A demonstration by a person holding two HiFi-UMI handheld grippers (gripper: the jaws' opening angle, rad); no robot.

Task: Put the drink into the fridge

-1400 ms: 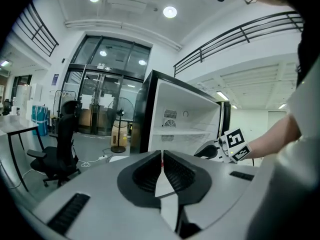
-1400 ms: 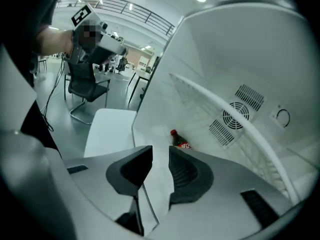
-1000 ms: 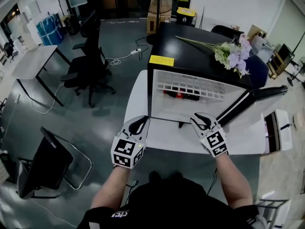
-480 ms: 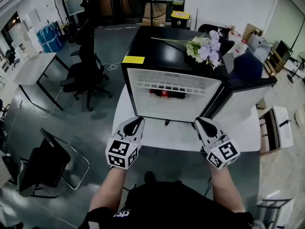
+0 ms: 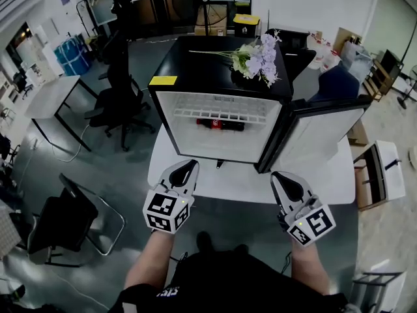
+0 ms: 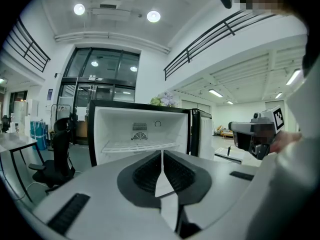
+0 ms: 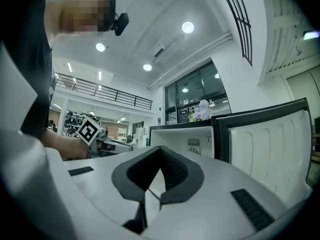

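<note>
Both my left gripper (image 5: pixel 189 165) and right gripper (image 5: pixel 279 176) have drawn back to the white table's (image 5: pixel 241 184) near edge. The left jaws are pressed together on nothing. The right jaws, spread a second ago, are now together too. Beyond them, the drink (image 5: pixel 220 124) lies on its side across the open fridge's (image 5: pixel 215 147) width, under the wire shelf (image 5: pixel 221 115), alone inside.

**Headcount at the fridge**

One fridge (image 5: pixel 202 70). One drink (image 5: pixel 220 124) inside it. One flower bunch (image 5: pixel 257 56) on top at two o'clock, and one yellow label (image 5: pixel 163 80) at ten. Two tools: left tool (image 5: pixel 187 167) and right tool (image 5: pixel 281 177).
</note>
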